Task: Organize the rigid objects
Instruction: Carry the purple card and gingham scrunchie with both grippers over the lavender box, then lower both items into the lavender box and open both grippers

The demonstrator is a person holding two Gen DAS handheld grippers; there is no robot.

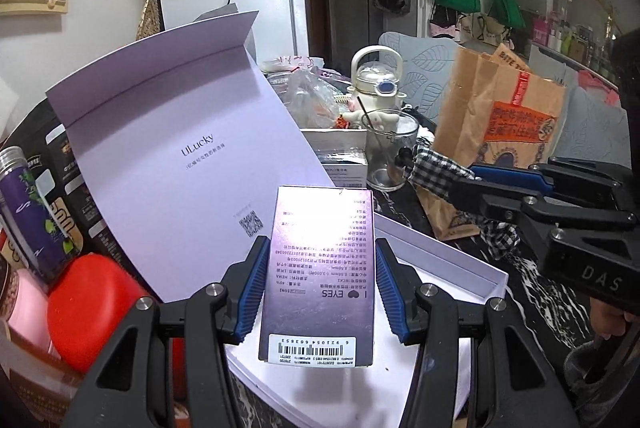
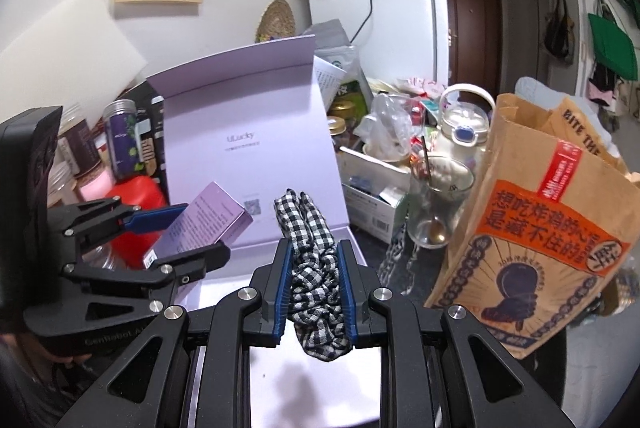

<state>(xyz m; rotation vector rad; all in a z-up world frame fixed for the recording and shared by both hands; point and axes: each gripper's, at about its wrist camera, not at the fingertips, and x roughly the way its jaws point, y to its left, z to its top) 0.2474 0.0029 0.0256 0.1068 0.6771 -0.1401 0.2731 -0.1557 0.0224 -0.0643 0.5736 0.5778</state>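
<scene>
Small lilac carton (image 1: 320, 268) with barcode end near, held tilted above open white box (image 1: 476, 268), lid (image 1: 168, 148) raised at far left, checked fabric bundle (image 2: 316, 268) gripped to its right.

Two tongs were in view, the left tongs (image 1: 318, 288) clamping one small purple carton (image 1: 320, 268) and the right tongs (image 2: 314, 288) pinching one checked cloth item (image 2: 312, 268). Behind the carton stood one open lilac gift box (image 1: 168, 156) with its lid raised. Right of that box there were one glass mug (image 1: 390, 152), one cream kettle-shaped bottle (image 1: 376, 84) and one brown paper bag (image 1: 504, 116); left of it, one red container (image 1: 96, 308) and one purple-labelled jar (image 1: 32, 204).
</scene>
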